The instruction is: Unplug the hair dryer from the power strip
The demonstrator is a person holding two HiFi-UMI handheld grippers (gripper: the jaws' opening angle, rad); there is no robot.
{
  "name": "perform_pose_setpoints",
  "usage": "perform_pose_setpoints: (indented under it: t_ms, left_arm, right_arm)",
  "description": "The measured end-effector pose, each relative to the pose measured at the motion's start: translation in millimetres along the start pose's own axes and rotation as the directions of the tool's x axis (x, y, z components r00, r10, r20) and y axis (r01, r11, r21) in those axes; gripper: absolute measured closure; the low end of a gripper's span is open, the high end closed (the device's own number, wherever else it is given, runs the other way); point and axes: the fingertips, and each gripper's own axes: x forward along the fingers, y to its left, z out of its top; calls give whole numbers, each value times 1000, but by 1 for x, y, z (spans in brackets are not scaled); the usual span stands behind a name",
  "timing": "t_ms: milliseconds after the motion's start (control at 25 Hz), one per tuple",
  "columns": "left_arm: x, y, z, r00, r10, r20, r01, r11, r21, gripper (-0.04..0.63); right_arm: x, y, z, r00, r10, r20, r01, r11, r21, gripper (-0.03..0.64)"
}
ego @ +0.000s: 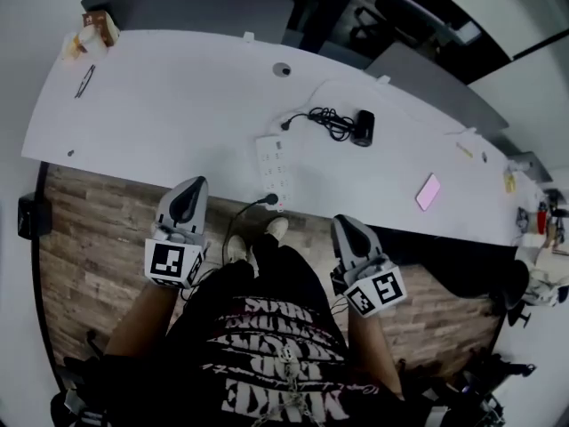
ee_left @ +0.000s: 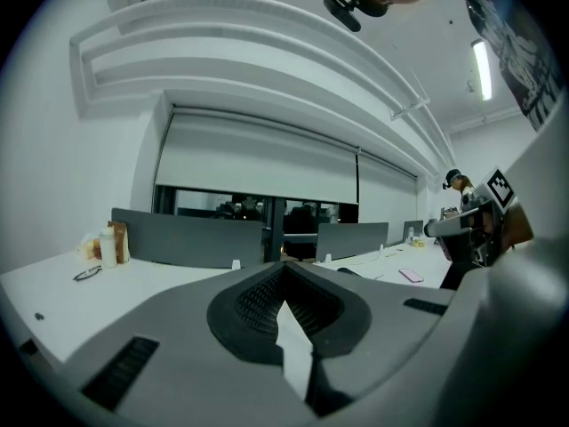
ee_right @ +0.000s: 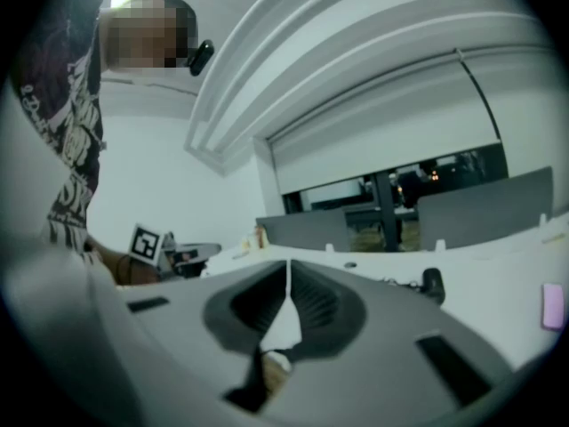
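A white power strip [ego: 276, 172] lies on the white table [ego: 160, 114] near its front edge. Behind it and to the right rests the black hair dryer [ego: 363, 127], which the right gripper view also catches [ee_right: 432, 283]. Its coiled cord [ego: 329, 121] runs to a black plug [ego: 286, 124] by the strip's far end; whether the plug sits in a socket I cannot tell. A second black cable [ego: 267, 200] leaves the strip's near end and drops off the table. My left gripper [ego: 188, 185] [ee_left: 284, 274] and right gripper [ego: 345, 225] [ee_right: 289, 269] are both shut and empty, in front of the table edge.
A pink phone [ego: 428, 191] lies at the table's right. Glasses [ego: 84, 80] and small bottles [ego: 89, 32] sit at the far left, with a cable hole [ego: 282, 69] in the middle. Grey dividers [ego: 204, 7] stand behind. Below me are the wooden floor [ego: 98, 238] and my shoes [ego: 258, 238].
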Motion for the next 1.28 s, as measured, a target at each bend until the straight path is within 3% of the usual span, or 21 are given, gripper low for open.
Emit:
perform_pose_setpoints:
  t_ms: [360,600,720,960,1080,1280]
  left_arm:
    - [52,-12,-37,993,-41,-110,39,999,-28,571]
    - [102,-31,-82,980,-61,-191,61,998,-6,571]
    - [133,-31,-104,975,-74,-210,85,995,43,571]
    - [183,-42,-172,917,-142,-372,164,986,28,571]
    - [196,-44,-193,903,-151,-401,176,984,27,571]
    - [201,-61,-206,880,-194,-433,235,971,43,571]
  right_arm:
    - [61,-53,-31,995,46,-88,-40,997,70,581]
    - [145,-99,-58,982,124,-142,-110,988,107,581]
    - [195,-120,-82,969,152,-195,-124,981,150,581]
    - [270,-165,-133,935,160,-316,-74,961,268,577]
    - [296,-178,-146,921,161,-355,-62,959,276,454]
    - [329,-177,-157,903,194,-383,-87,956,280,434]
